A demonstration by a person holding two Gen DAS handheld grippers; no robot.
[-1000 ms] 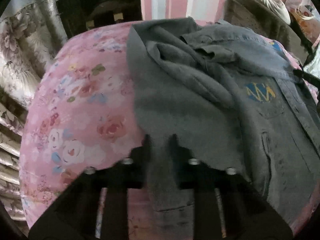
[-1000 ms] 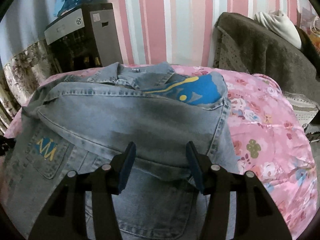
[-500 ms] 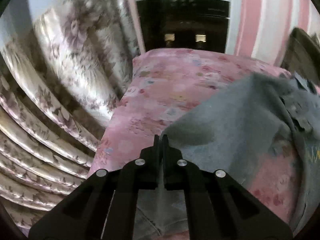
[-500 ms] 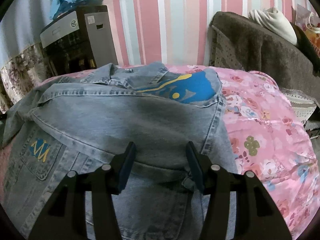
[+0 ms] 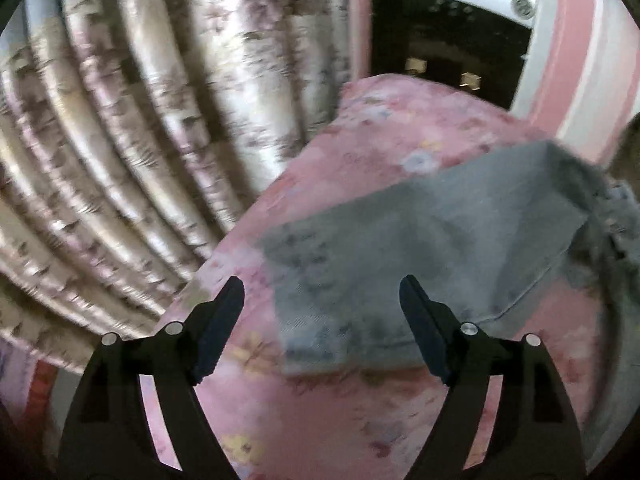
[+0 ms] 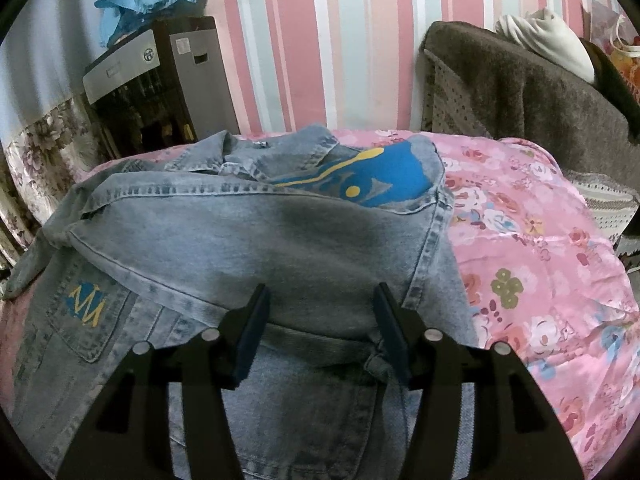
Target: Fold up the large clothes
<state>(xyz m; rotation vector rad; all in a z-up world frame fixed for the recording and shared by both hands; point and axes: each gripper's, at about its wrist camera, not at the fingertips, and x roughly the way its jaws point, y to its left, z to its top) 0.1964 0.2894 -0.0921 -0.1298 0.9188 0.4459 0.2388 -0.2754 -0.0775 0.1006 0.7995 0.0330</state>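
Curtain [image 5: 132,128] beside pink bedspread [image 5: 384,128], cabinet [image 6: 160,92] behind denim jacket [image 6: 280,240]

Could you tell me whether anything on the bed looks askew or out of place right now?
Yes: the denim jacket lies unevenly on the pink floral bedspread. One sleeve is stretched out to the side, while the other is folded across the front, leaving the collar rumpled. No damage shows.

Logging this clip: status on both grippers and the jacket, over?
Left gripper jaws opening, sleeve lies below them, unpinched. Right gripper open, over the denim jacket, gripping nothing. Jacket part folded on the pink bedspread. Nothing in the way.
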